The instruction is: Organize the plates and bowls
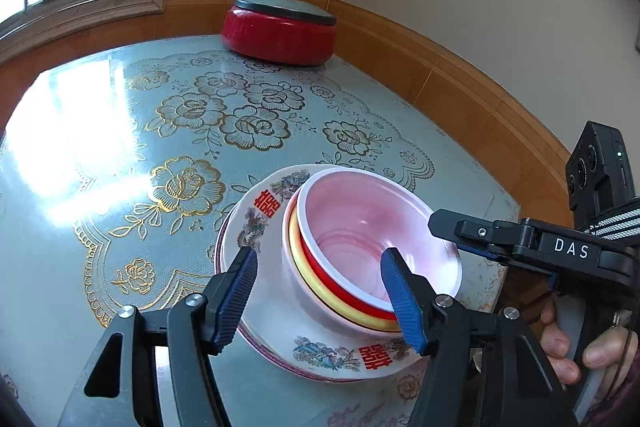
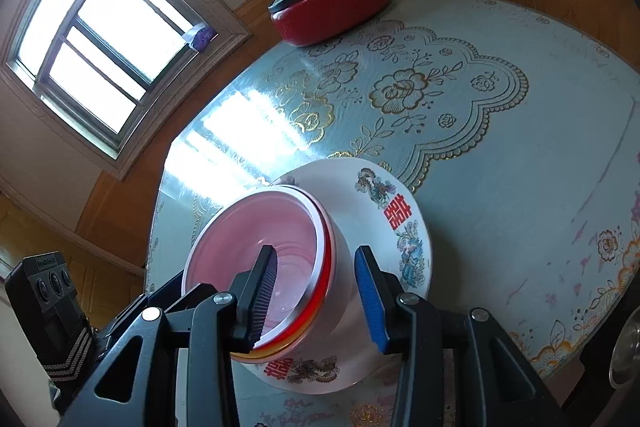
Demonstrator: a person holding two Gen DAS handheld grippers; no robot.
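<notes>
1. The round tabletop (image 1: 120, 187), with its pale blue cover and gold flowers, shines under a bright window (image 2: 92, 39). Wood panels line the wall.
2. A red pot with a grey lid (image 1: 280, 31) sits far back, well apart from the dishes.
3. A white plate with red signs and flowers (image 1: 256, 219) lies near the front edge. It makes a base for the pile.
4. White bowls with red and yellow bands (image 1: 360, 247) sit nested on the plate, so they take less room.
5. The left hand-held gripper (image 1: 320, 291) is released, its pads off the bowls.
6. The right hand-held gripper (image 2: 316, 295) straddles the bowl wall, one finger inside; whether it pinches cannot be told.
</notes>
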